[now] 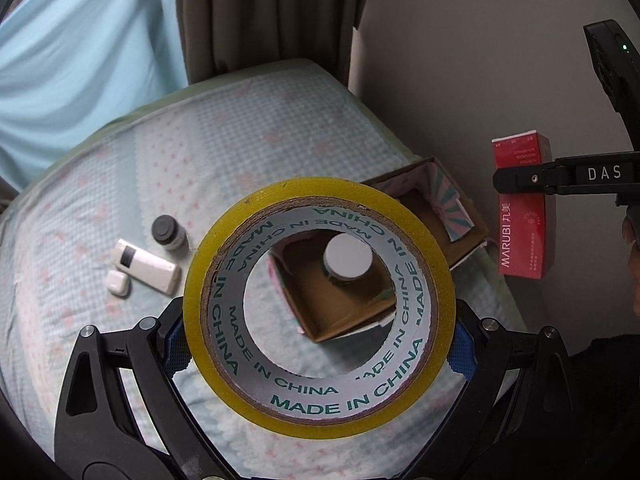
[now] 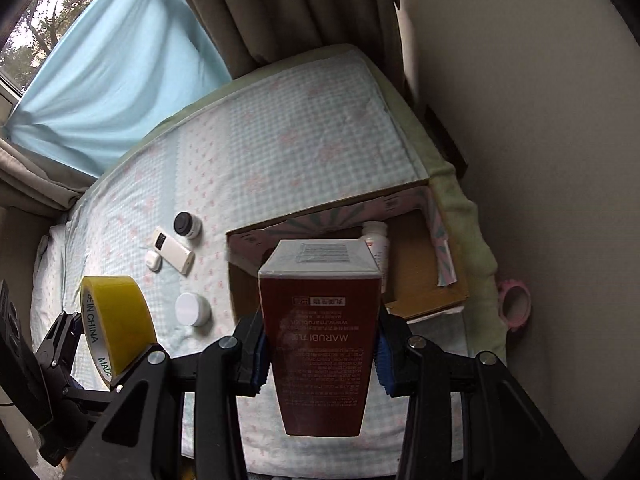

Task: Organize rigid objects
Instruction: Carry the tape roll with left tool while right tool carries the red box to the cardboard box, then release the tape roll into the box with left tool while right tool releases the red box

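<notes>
While both grippers hang over the bed [image 2: 280, 128], each carries an item. Left gripper [image 1: 320, 354]: jaws spread wide, blue pads pressing the sides of a yellow tape roll [image 1: 320, 308]; core printed "MADE IN CHINA" in green, repeated. Right gripper [image 2: 320, 354]: jaws pinched on a red carton [image 2: 320, 344] reading "MARUBI", smaller print illegible. Both items sit in the air above the open cardboard box [image 2: 416, 280], which holds a white bottle [image 2: 378, 244]. On the sheet to the left: white remote [image 2: 172, 254], dark-lidded jar [image 2: 187, 225], white-lidded jar [image 2: 193, 309].
</notes>
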